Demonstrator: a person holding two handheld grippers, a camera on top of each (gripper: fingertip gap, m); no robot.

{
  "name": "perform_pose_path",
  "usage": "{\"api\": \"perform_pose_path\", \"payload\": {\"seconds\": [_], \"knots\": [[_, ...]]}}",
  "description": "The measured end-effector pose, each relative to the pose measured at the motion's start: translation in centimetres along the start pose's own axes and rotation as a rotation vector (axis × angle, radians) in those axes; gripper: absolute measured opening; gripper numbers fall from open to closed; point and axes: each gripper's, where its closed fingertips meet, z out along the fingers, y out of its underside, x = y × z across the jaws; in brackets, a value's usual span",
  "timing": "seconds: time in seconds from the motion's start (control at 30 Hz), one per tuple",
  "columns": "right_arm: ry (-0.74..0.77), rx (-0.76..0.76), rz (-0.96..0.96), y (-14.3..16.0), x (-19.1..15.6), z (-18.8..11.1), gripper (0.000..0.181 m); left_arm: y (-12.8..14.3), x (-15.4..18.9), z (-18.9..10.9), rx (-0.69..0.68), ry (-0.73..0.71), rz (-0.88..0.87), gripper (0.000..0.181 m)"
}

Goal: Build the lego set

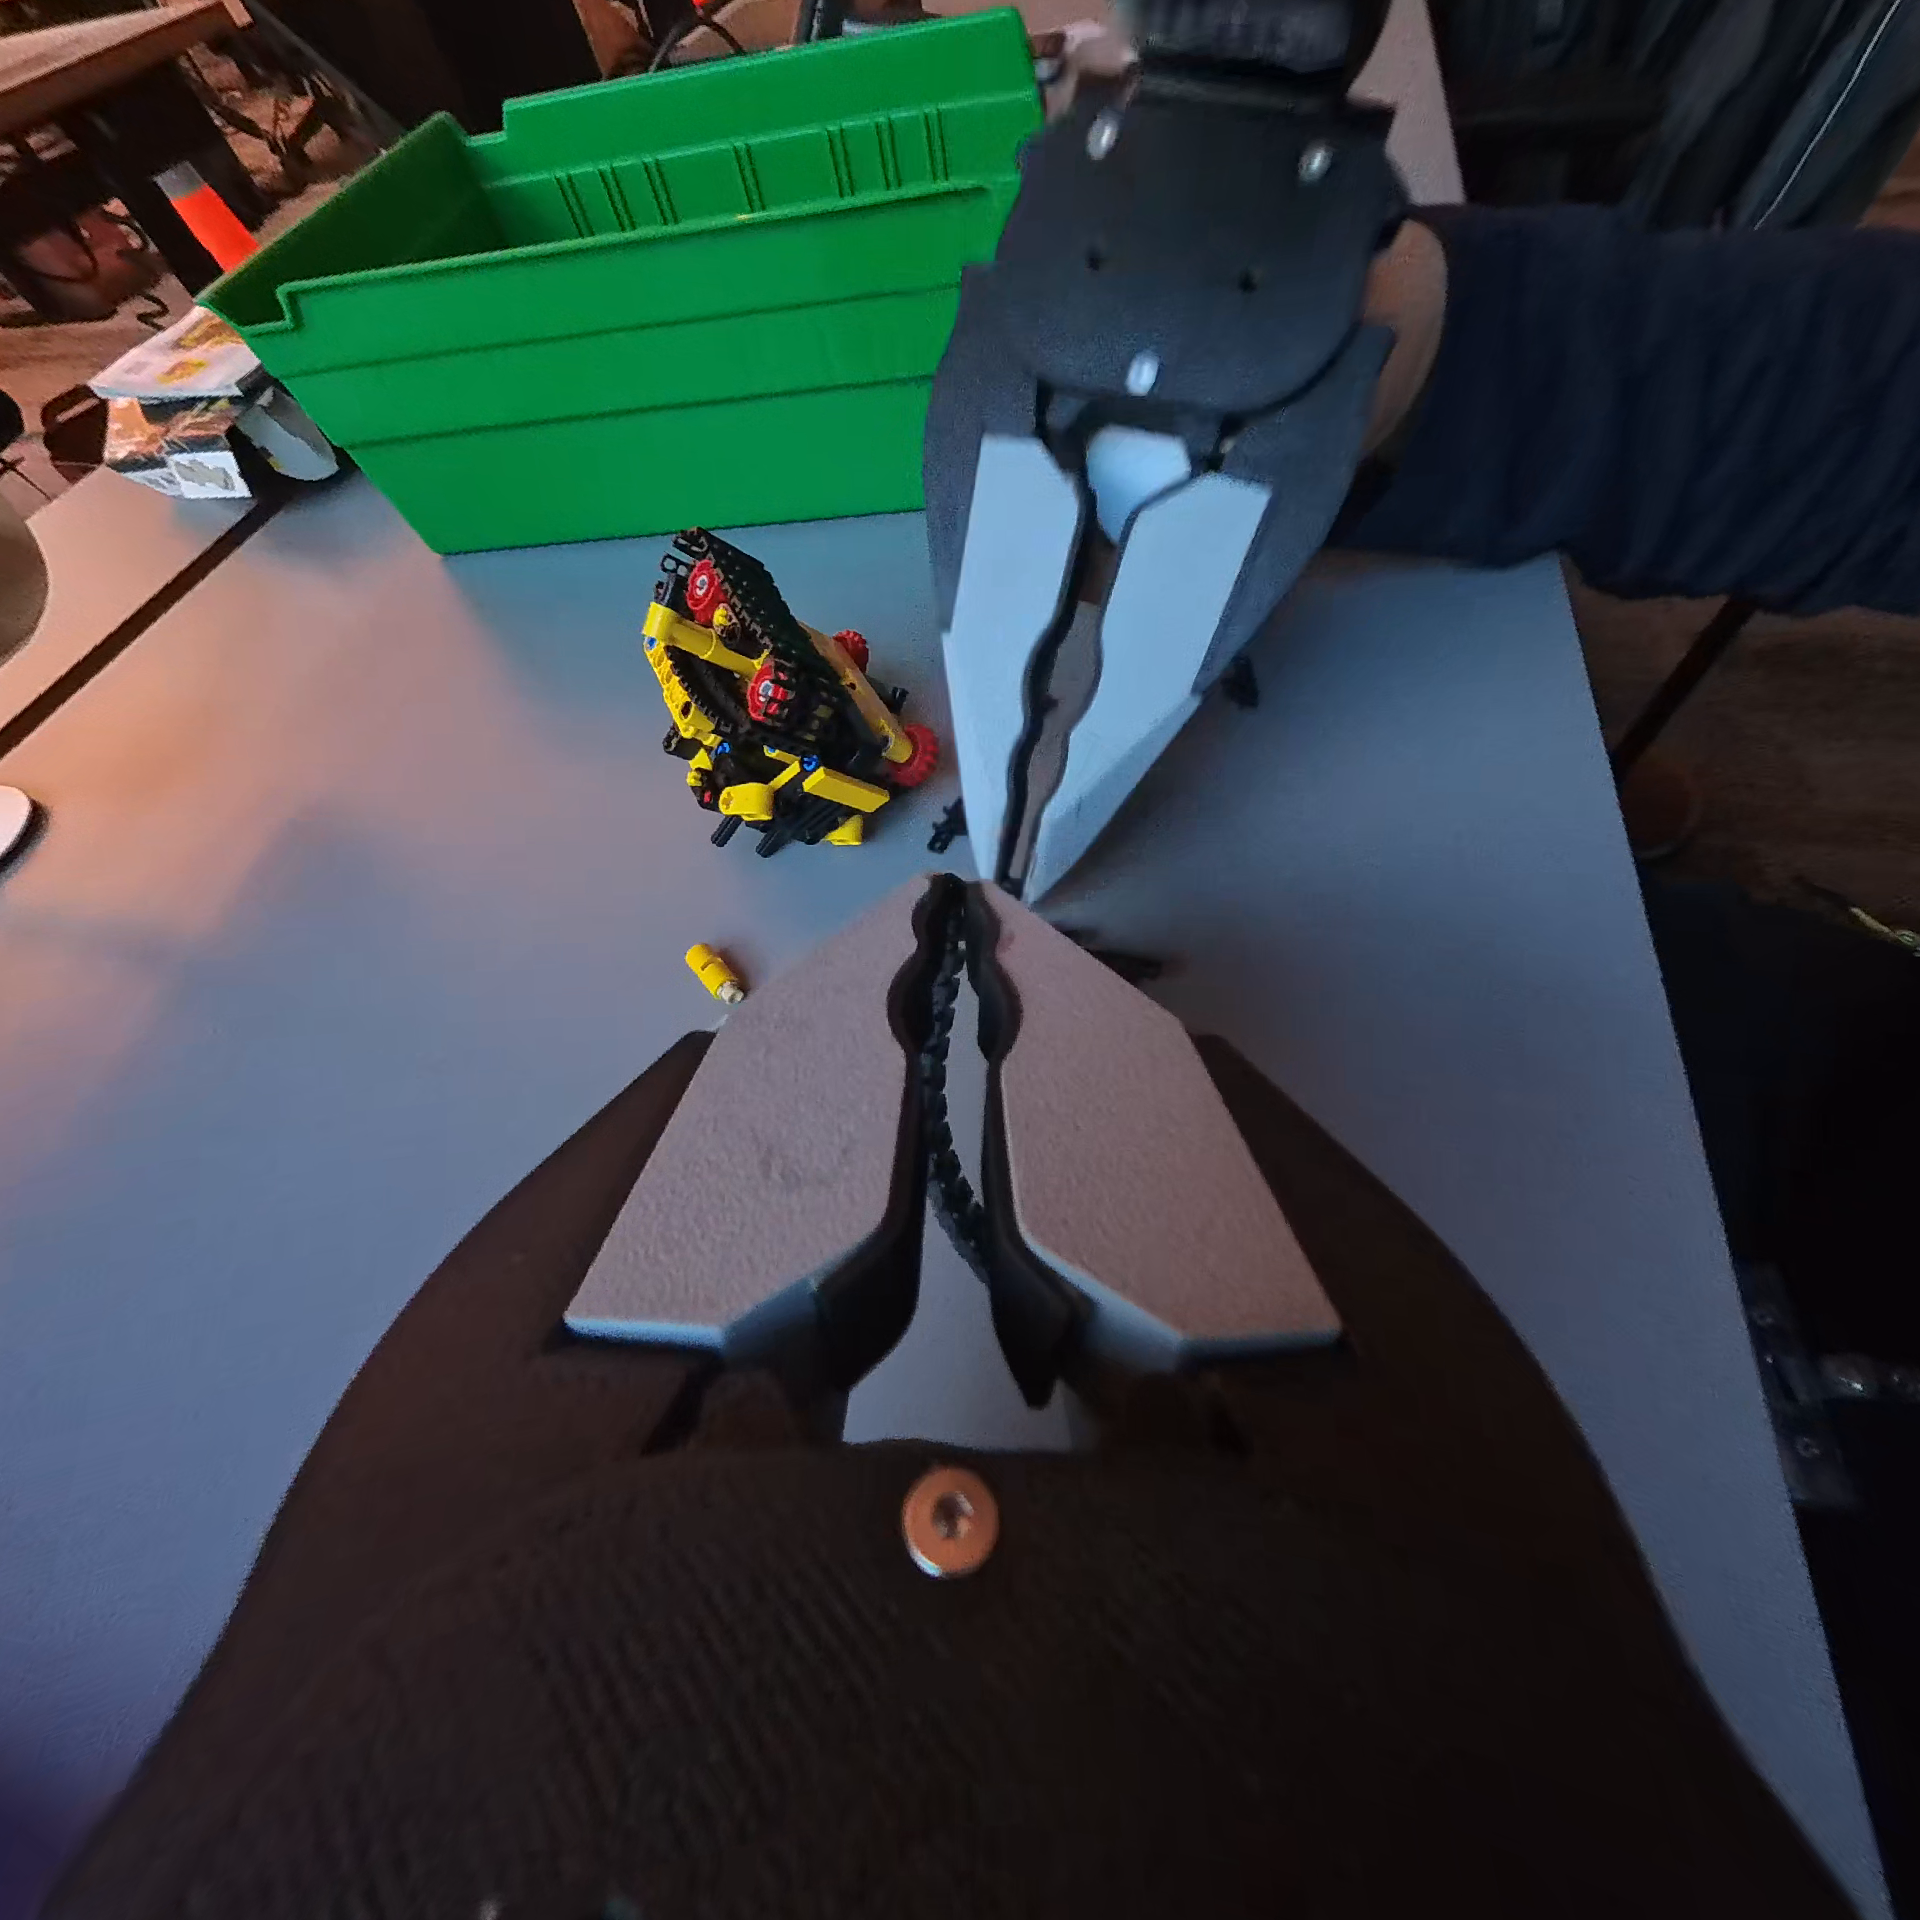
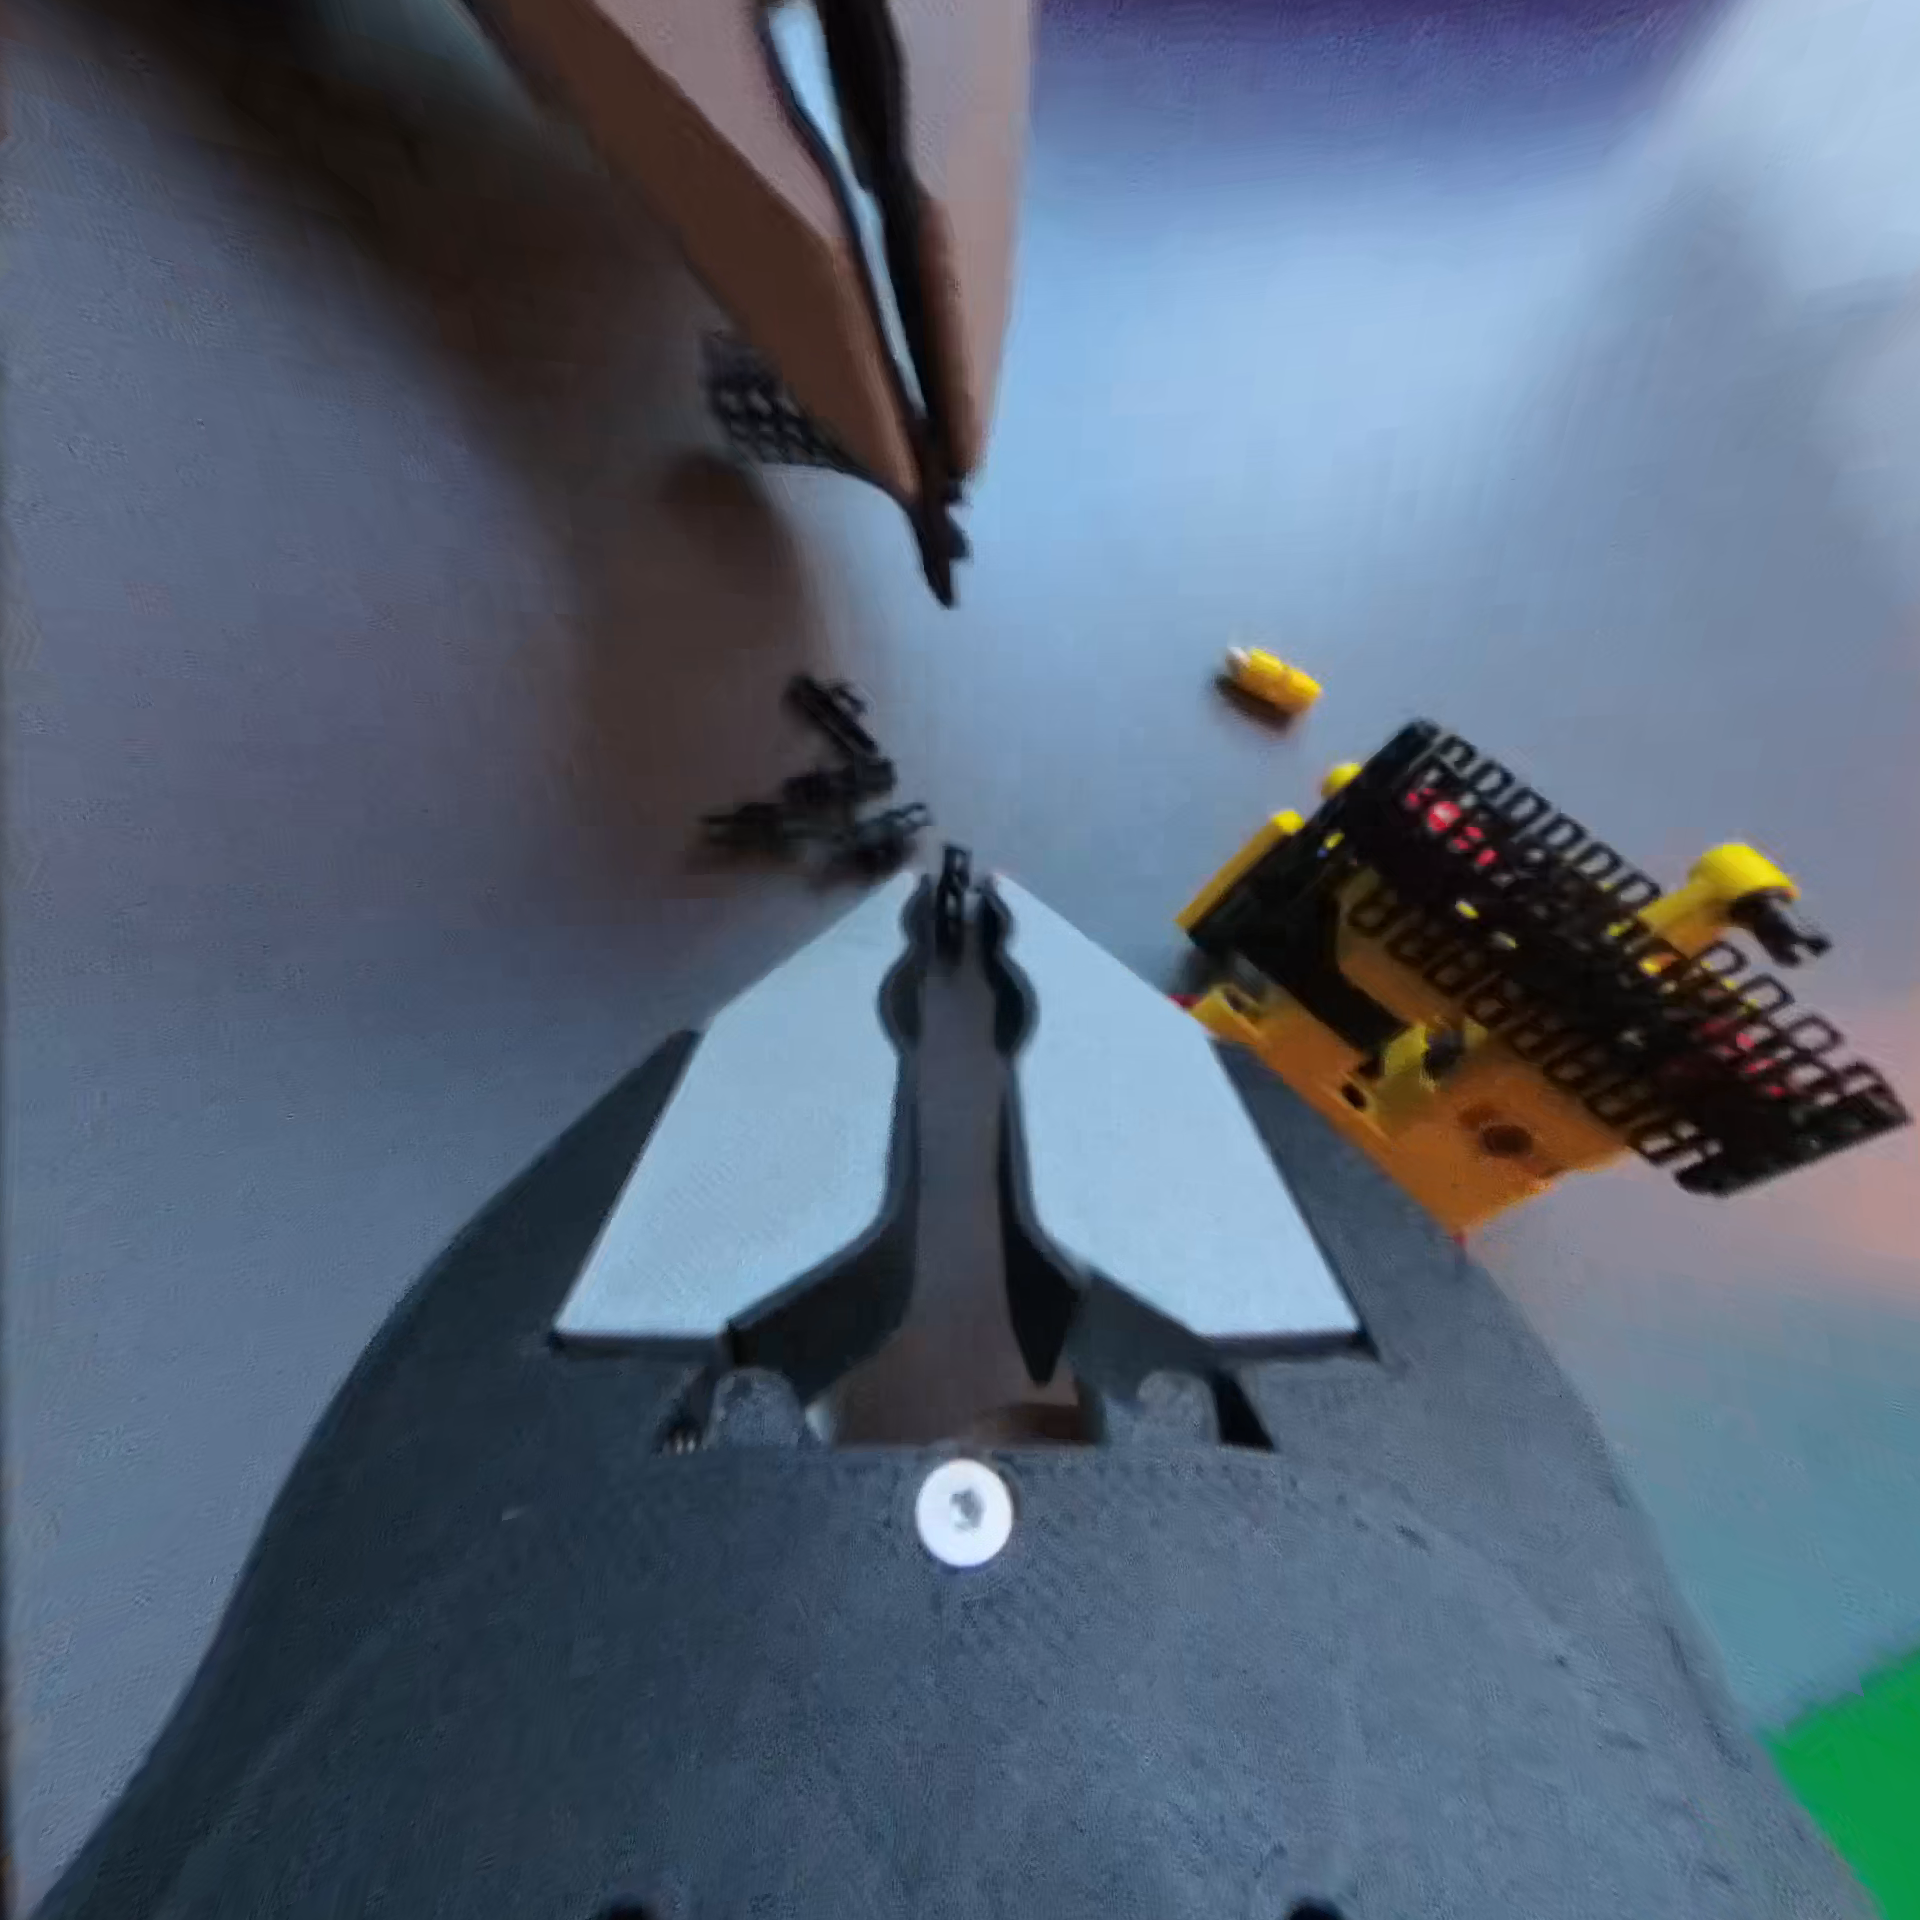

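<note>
The left gripper (image 1: 951, 894) pinches a black linked track chain (image 1: 951, 1081) between its closed fingers. The right gripper (image 2: 954, 883), tip to tip with it, clamps a small black link (image 2: 953, 878). Beyond them, left, the yellow-and-black tracked lego model (image 1: 774, 696) stands on the grey table (image 1: 312, 935), near a green plastic bin (image 1: 644, 343).
</note>
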Motion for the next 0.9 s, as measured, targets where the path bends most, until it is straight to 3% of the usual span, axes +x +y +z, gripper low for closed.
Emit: {"api": "perform_pose_path", "payload": {"seconds": [0.07, 0.13, 0.2, 0.23, 0.33, 0.43, 0.57, 0.7, 0.8, 0.87, 0.9], "knots": [[0.054, -0.001, -0.006, -0.2, 0.7, 0.1, 0.022, 0.0, 0.0, 0.0, 0.001, -0.001, -0.002, 0.000], [0.010, 0.061, -0.004, -1.2, -0.1, -0.2, 0.013, 0.0, -0.1, 0.0, 0.000, -0.006, 0.002, 0.000], [0.028, -0.017, -0.023, 0.0, 0.1, 0.4, 0.008, -0.1, -0.1, -0.1, 0.001, -0.007, 0.002, 0.000], [0.059, -0.025, -0.041, 0.0, 0.5, 0.4, 0.017, 0.0, -0.1, -0.1, 0.001, -0.009, 0.003, 0.000], [0.016, 0.088, -0.034, -1.8, -0.2, -0.6, 0.014, -0.1, -0.3, -0.2, 0.002, -0.019, 0.007, 0.000], [0.045, 0.159, -0.008, -3.0, 0.6, -1.4, 0.028, -0.2, -0.3, -0.2, 0.008, -0.018, 0.005, 0.000], [0.055, 0.330, -0.076, -6.0, -0.4, -2.7, 0.017, -0.6, 0.4, -0.3, 0.030, 0.010, 0.027, 0.000], [0.087, 0.327, -0.126, -6.3, -0.8, -2.6, 0.003, -0.7, 0.7, -0.2, 0.033, 0.023, 0.043, 0.000], [0.084, 0.351, -0.113, -6.6, -0.7, -3.1, 0.001, -1.2, 0.8, -0.4, 0.064, 0.028, 0.034, 0.000], [0.073, 0.357, -0.084, -6.6, -0.5, -3.2, 0.017, -1.5, 1.2, -0.6, 0.078, 0.060, 0.028, 0.000], [0.060, 0.362, -0.084, -6.6, -0.7, -3.3, 0.013, -1.5, 1.2, -0.6, 0.081, 0.062, 0.027, 0.000]]}}
